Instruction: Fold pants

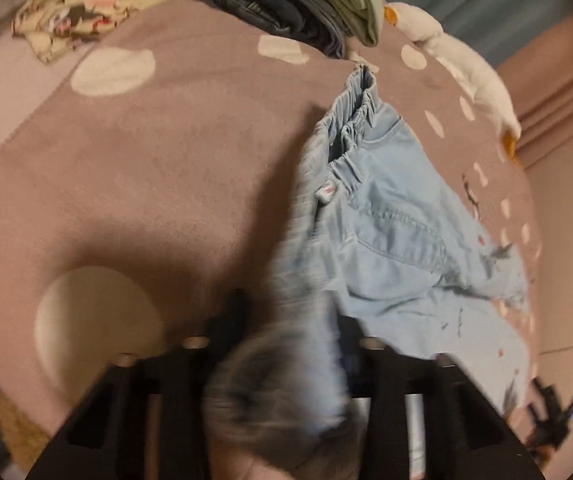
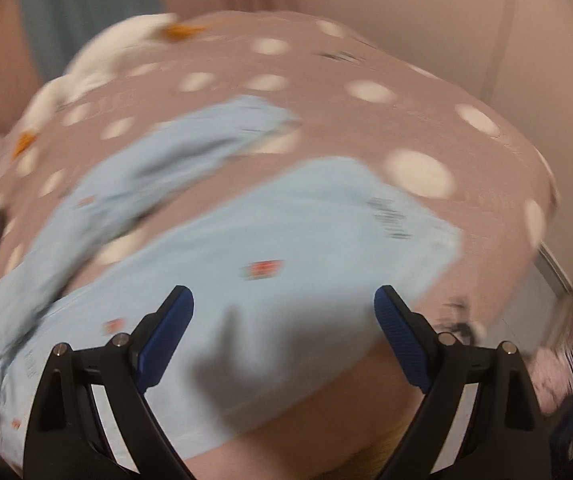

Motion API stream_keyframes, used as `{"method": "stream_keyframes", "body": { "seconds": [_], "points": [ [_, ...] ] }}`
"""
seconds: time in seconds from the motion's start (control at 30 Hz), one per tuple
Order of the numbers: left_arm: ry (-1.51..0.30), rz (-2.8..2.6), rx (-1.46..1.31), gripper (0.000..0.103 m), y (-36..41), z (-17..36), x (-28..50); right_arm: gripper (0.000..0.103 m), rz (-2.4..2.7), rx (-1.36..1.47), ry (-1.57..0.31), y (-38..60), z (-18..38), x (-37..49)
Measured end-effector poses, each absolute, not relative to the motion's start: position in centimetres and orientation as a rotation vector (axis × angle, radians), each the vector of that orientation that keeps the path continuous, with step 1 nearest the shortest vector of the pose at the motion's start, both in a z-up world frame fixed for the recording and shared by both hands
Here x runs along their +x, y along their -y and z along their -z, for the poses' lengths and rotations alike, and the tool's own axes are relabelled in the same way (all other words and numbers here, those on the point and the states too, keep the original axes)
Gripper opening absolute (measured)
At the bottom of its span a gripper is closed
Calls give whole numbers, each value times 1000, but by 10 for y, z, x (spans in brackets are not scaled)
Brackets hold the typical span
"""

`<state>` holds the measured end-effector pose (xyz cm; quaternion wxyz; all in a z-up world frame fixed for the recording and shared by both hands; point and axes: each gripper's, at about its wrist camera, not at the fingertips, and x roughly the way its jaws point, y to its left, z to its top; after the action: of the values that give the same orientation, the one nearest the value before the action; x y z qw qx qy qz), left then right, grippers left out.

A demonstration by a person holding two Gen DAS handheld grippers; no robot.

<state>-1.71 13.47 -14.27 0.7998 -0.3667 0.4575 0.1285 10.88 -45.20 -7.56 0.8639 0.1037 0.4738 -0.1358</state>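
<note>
The light blue pants (image 1: 386, 216) lie on a pinkish-brown blanket (image 1: 166, 168) with big cream dots; in the left view the left tongs (image 1: 290, 320) are nearly shut, and a blurry bunch of the blue cloth sits right between the two black fingers, so they seem to pinch the pants there, though the blur hides the pads; past these tongs the stretchy waist of the pants stands up, farther away and a bit to the right; far beyond it sits a pile of folded clothes (image 1: 286, 4), dark and green, and a white soft toy (image 1: 466, 68) lies off to the right of that; a patterned cloth (image 1: 66, 24) lies far off to the left; in the right view the right tongs (image 2: 284, 304) are wide open with nothing in them; their blue pads (image 2: 166, 332) hang above a flat pant leg (image 2: 286, 240), which spreads out just ahead of the tips; the other leg (image 2: 158, 160) stretches away farther off to the left, all smeared by blur.
</note>
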Motion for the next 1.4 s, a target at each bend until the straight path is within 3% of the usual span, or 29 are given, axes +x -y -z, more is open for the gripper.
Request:
{"method": "stream_keyframes", "body": {
  "seconds": [0.03, 0.27, 0.3, 0.4, 0.67, 0.9, 1.4],
  "points": [
    [-976, -258, -809, 19, -136, 144, -16, 79, 319, 230, -1006, 466, 79, 110],
    [-943, -256, -752, 15, -132, 129, -12, 68, 389, 472, -1056, 538, 111, 115],
    [-934, -256, -759, 15, -134, 127, -12, 60, 401, 445, -1053, 535, 109, 117],
    [-910, -251, -749, 15, -140, 118, -8, 12, 342, 394, -1049, 522, 102, 130],
    [-824, -277, -709, 15, -153, 86, -20, 9, 169, 451, -821, 502, 28, 119],
    [-961, -344, -764, 18, -165, 148, -42, 9, 241, 417, -1026, 512, 105, 107],
    [-1017, -395, -678, 20, -157, 148, -32, 9, 332, 299, -1033, 505, 116, 116]
  ]
}}
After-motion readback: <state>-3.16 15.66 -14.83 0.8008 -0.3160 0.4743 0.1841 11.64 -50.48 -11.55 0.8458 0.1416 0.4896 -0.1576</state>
